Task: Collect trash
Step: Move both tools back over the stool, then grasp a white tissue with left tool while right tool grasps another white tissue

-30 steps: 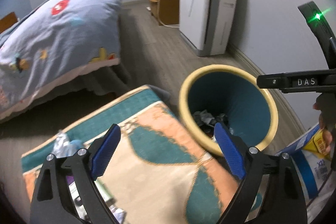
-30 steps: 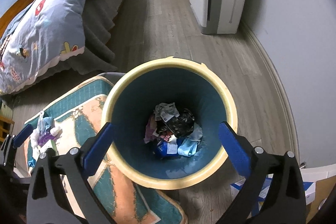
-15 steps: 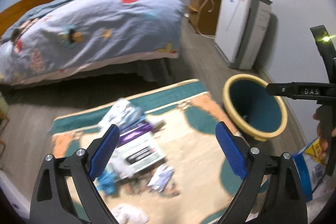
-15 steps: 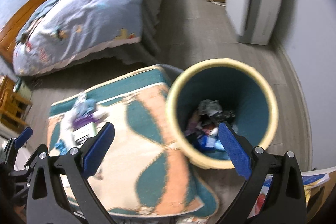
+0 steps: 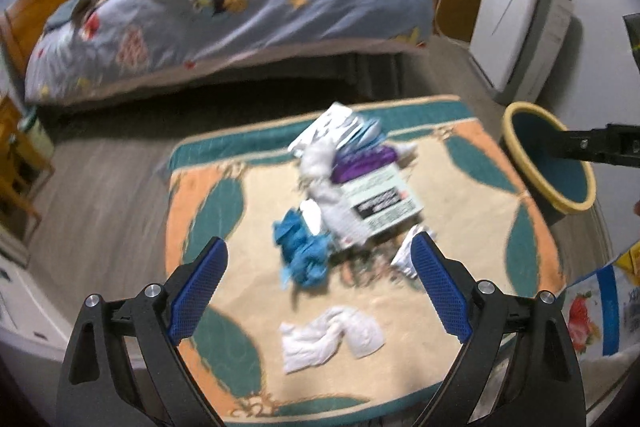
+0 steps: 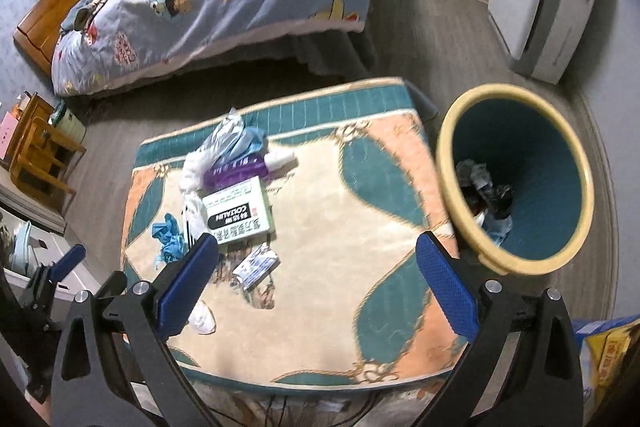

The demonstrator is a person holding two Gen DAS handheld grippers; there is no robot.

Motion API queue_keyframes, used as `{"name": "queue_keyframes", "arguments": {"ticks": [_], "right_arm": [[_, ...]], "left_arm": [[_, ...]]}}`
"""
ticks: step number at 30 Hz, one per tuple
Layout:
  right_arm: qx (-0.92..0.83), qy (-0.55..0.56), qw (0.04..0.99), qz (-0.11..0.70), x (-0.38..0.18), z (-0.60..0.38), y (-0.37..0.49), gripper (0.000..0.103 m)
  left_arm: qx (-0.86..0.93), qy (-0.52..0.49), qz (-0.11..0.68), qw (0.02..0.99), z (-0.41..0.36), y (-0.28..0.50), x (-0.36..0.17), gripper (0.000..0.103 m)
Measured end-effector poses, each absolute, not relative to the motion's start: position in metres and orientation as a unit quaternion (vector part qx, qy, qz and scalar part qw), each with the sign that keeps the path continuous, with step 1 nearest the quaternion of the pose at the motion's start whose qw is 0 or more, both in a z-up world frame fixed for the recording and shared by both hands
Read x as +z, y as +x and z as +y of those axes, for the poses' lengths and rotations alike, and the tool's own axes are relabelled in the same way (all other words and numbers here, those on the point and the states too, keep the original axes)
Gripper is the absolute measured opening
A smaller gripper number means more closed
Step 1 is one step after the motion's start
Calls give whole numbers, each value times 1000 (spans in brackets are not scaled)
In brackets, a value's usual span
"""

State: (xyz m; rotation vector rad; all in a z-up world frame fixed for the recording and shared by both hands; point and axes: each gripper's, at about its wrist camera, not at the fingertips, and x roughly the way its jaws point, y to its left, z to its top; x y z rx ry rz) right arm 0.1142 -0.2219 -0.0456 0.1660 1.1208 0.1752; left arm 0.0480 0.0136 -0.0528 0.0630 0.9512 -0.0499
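Both grippers hang over the patterned rug (image 6: pixel 320 267) with their jaws spread wide and nothing between them: the left gripper (image 5: pixel 318 287) points at the litter pile, the right gripper (image 6: pixel 316 279) at the bare rug between pile and bin. The trash lies in a loose cluster on the rug's far-left part, well apart from the wastebasket (image 6: pixel 560 255), which stands off the rug's right edge and already holds some crumpled scraps.

The step in hand looks like choosing and reaching for the next piece. The crumpled white tissue (image 5: pixel 332 335) lies nearest the left gripper and alone, so it seems the easiest pick: come down with the jaws straddling its bulk and pinch the thick middle, not a loose corner that may tear or slip. The flat carton (image 6: pixel 239 211) will need an edge grip, since it lies flush on the pile.

Counted across the two views: one white-and-green carton, one purple packet (image 6: pixel 236 173), one small white tube (image 6: pixel 280 159) just beside it, one blue crumpled glove or wrapper (image 5: pixel 300 255), one small foil sachet (image 6: pixel 256 265), one clear plastic bag (image 6: pixel 226 137) at the far end, one long white tissue wad (image 5: pixel 320 163) and the lone tissue in front; one wastebasket, two grippers
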Motion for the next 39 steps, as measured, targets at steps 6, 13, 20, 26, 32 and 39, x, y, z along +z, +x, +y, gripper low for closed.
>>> {"name": "queue_keyframes", "arguments": {"ticks": [6, 13, 20, 26, 32, 39], "right_arm": [[71, 89, 832, 543, -59, -214, 116, 97], [69, 79, 824, 557, -72, -196, 123, 97], [66, 52, 816, 572, -87, -182, 129, 97], [59, 71, 808, 581, -97, -182, 137, 97], [67, 89, 810, 576, -97, -176, 148, 97], [95, 59, 828, 550, -97, -149, 163, 97]], "left_arm": [[-40, 36, 506, 861, 17, 45, -91, 92], [-82, 79, 554, 824, -10, 37, -135, 92], [-92, 90, 591, 796, -10, 42, -159, 70], [-112, 90, 607, 781, -6, 45, -161, 17], [-117, 70, 548, 826, 10, 55, -88, 16], [-104, 66, 505, 854, 43, 86, -39, 16]]}}
